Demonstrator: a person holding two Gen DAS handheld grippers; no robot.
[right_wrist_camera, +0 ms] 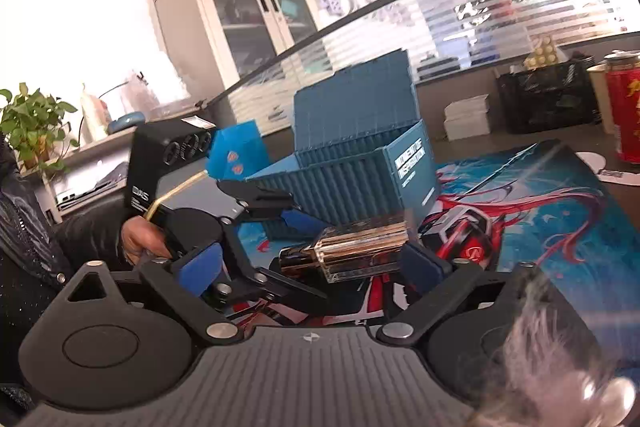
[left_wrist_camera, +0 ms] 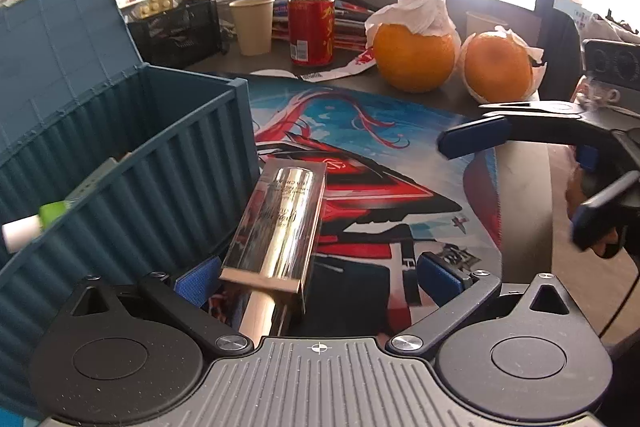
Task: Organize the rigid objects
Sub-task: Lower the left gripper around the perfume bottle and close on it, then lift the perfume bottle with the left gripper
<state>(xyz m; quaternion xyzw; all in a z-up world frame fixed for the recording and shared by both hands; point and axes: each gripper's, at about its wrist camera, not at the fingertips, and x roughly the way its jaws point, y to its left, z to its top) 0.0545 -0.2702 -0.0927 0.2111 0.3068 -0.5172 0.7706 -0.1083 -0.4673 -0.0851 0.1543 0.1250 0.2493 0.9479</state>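
A clear square bottle with a shiny metal core (left_wrist_camera: 276, 223) lies on the printed desk mat (left_wrist_camera: 400, 163), beside the open blue container-style box (left_wrist_camera: 168, 163). My left gripper (left_wrist_camera: 316, 279) is open, its blue pads on either side of the bottle's near end without touching it. My right gripper (right_wrist_camera: 316, 259) is open too; in its view the bottle (right_wrist_camera: 360, 247) lies crosswise between the pads, with the left gripper (right_wrist_camera: 256, 223) behind it and the box (right_wrist_camera: 360, 163) beyond. The right gripper also shows in the left wrist view (left_wrist_camera: 532, 179).
A white and green tube (left_wrist_camera: 36, 223) sticks out over the box's wall. Behind the mat stand a red can (left_wrist_camera: 311, 27), a paper cup (left_wrist_camera: 252, 25), two oranges (left_wrist_camera: 416, 55) with tissue and a black crate (left_wrist_camera: 176, 27). A black device (right_wrist_camera: 168, 155) stands left.
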